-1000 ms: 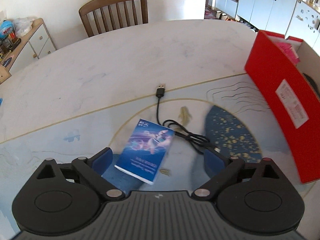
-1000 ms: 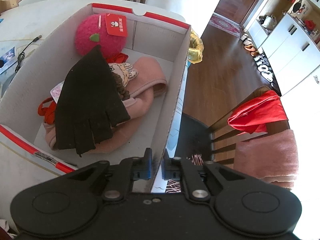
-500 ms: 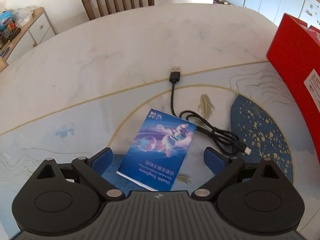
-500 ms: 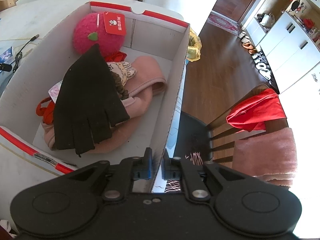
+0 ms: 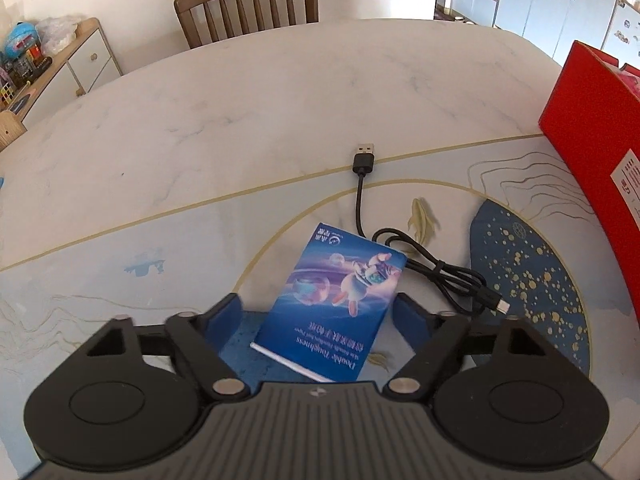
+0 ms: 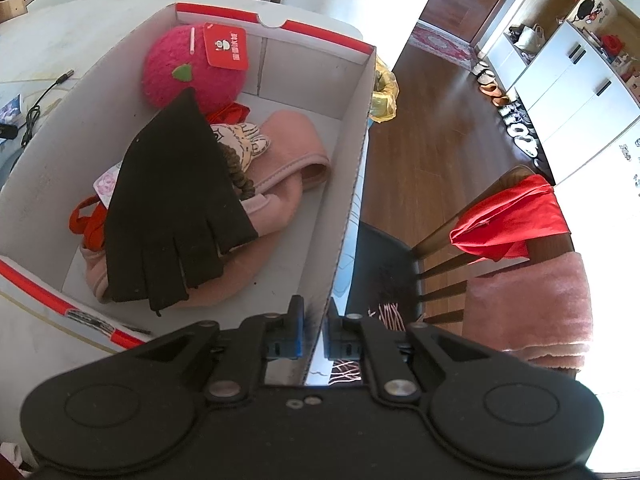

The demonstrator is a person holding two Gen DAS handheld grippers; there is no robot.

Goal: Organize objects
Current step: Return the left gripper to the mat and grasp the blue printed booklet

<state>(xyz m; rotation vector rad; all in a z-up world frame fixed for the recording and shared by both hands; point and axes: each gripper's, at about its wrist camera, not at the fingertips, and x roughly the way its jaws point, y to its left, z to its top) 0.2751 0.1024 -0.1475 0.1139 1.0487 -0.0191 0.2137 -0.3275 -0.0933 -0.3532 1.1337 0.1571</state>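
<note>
Blue booklet (image 5: 336,304) lies flat on the table (image 5: 240,120), between the pads of the left gripper (image 5: 318,312). The jaws are closing on it but are not yet touching; a gap shows on each side.

Handling, as a judgement: thin, light, glossy cover, likely slick and floppy. It lies flush with the tabletop, so the flat face offers nothing to pinch. Best hold looks to be across the two long edges near the spine end, pads low to the surface, so the pages stay together instead of fanning.

Black USB cable (image 5: 424,256) runs just beside the booklet's far right corner, touching or nearly so. It could snag or drag along.

Right gripper (image 6: 313,330) is pressed together on the wall of the red-and-white box (image 6: 348,184), steadying it. The box holds a black glove (image 6: 172,208), a pink plush ball (image 6: 188,68) and pink cloth (image 6: 280,184).

Against the earlier left view: the booklet sits larger and more central between the pads, the pads stand closer together, and the box has slid toward the right frame edge. The right view is unchanged.
</note>
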